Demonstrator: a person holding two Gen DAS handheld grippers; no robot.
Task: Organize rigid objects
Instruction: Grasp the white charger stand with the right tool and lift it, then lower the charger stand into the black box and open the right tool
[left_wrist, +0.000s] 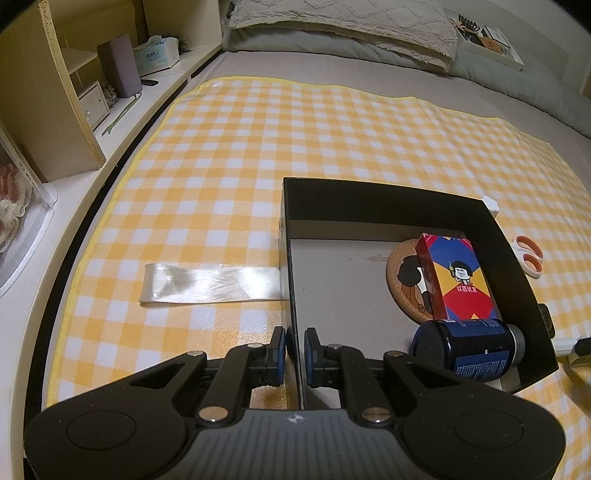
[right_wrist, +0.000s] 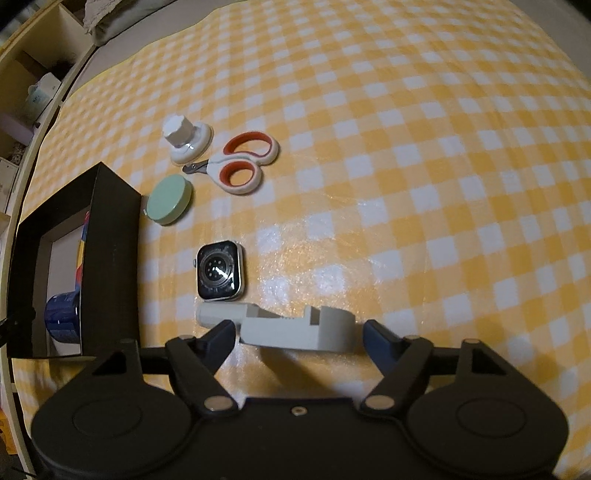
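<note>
So far I count three things packed: from my left wrist view, the black box (left_wrist: 406, 199) sits on the yellow checked mat (left_wrist: 221, 147) with a cork coaster (left_wrist: 402, 273), a colourful card box (left_wrist: 458, 280) and a dark blue jar (left_wrist: 469, 350) lying on its side inside it. My left gripper (left_wrist: 295, 354) is clamped on the box's near left wall, pads pressed to either side of the thin edge, steadying it. Moving right, outside the box I have yet to collect a white suction knob (right_wrist: 184, 142), the orange-handled scissors (right_wrist: 240, 166), a pale green round tin (right_wrist: 169, 199), a strapless smartwatch (right_wrist: 220, 270) lying face down, and nearest me a grey plastic tool (right_wrist: 291, 328). That tool lies flat with its long axis across my view, narrow end pointing left toward the box, bulkier end right. My right gripper (right_wrist: 299, 332) straddles it lengthwise, jaws apart, pads not visibly pressing it yet.
</note>
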